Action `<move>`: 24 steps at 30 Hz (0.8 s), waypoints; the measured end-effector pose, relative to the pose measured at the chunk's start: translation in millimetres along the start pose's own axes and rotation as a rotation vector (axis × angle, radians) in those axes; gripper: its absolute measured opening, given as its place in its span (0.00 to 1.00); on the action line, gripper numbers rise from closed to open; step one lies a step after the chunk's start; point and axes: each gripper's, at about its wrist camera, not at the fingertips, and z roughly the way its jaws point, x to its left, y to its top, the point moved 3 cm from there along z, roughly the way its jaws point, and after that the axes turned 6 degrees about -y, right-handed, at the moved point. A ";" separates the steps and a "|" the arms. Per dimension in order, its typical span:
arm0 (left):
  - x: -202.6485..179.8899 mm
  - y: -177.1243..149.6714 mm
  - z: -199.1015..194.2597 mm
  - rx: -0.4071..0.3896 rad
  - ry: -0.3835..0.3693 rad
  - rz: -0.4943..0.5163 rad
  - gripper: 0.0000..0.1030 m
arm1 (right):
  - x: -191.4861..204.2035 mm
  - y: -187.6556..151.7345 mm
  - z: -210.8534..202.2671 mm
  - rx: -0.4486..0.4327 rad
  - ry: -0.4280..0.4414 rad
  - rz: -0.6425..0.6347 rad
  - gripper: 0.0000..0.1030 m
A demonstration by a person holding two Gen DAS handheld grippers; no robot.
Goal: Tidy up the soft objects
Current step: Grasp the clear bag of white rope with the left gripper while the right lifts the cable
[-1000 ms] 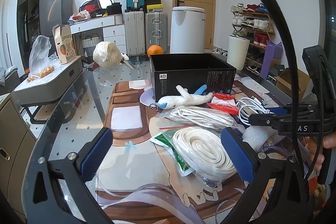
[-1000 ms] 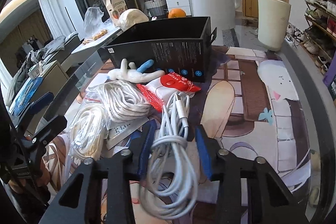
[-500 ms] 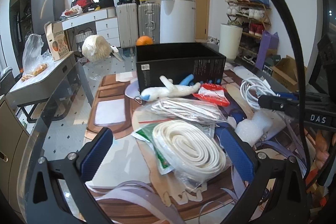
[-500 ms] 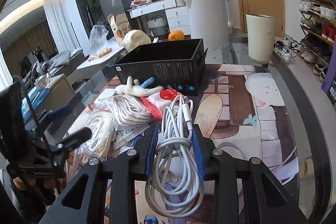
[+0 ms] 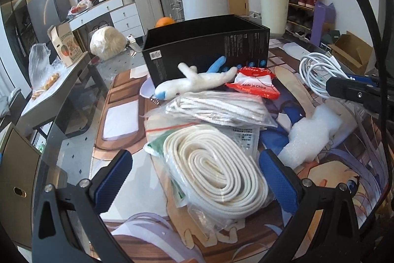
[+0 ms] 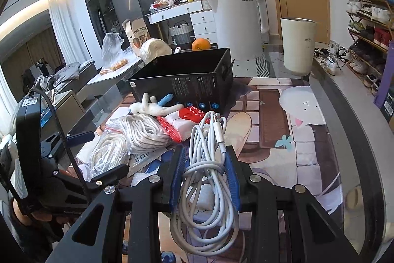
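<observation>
My right gripper (image 6: 204, 164) is shut on a coiled white cable (image 6: 206, 179), held above the printed mat; the cable (image 5: 317, 70) and that gripper's dark tip show at the right of the left wrist view. My left gripper (image 5: 194, 174) stands open, its blue pads either side of a bagged coil of flat white rope (image 5: 216, 171) without touching it. Behind lie a bagged bundle of cord (image 5: 216, 110), a white plush toy (image 5: 194, 83), a red packet (image 5: 253, 83) and an open black box (image 5: 206, 48).
White foam wrap (image 5: 312, 134) lies right of the rope bags. An orange (image 6: 200, 44) and a pale round bundle (image 6: 155, 48) sit beyond the box. The glass table's edge (image 5: 56, 130) runs down the left; a white bin (image 6: 298, 46) stands past the far right corner.
The right gripper closed on the cable and lifted it off the mat. The left gripper moved forward and down, so the flat rope coil now lies between its open pads.
</observation>
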 end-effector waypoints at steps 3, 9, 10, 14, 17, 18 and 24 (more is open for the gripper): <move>3.8 -3.1 -1.7 0.004 0.009 -0.002 1.00 | 1.1 0.6 -0.7 -0.002 -0.001 -0.006 0.31; 11.1 -5.7 -5.5 -0.011 -0.009 -0.020 0.84 | 5.7 1.5 0.9 0.000 0.002 -0.018 0.31; 11.6 -6.7 -4.6 -0.004 -0.017 -0.022 0.73 | 6.6 1.8 1.2 0.000 0.002 -0.021 0.31; 11.8 -9.5 -6.9 -0.011 -0.050 -0.017 0.48 | 10.0 3.1 0.6 -0.001 0.001 -0.031 0.31; 11.6 -10.7 -13.5 -0.039 -0.071 -0.007 0.38 | 12.4 4.3 0.5 -0.002 -0.001 -0.038 0.31; 12.7 -11.1 -15.1 -0.042 -0.079 -0.012 0.37 | 13.1 4.4 0.4 -0.002 -0.001 -0.040 0.31; 23.8 -16.9 -30.8 -0.083 -0.098 -0.038 0.35 | 19.3 5.6 -4.4 -0.017 0.007 -0.059 0.31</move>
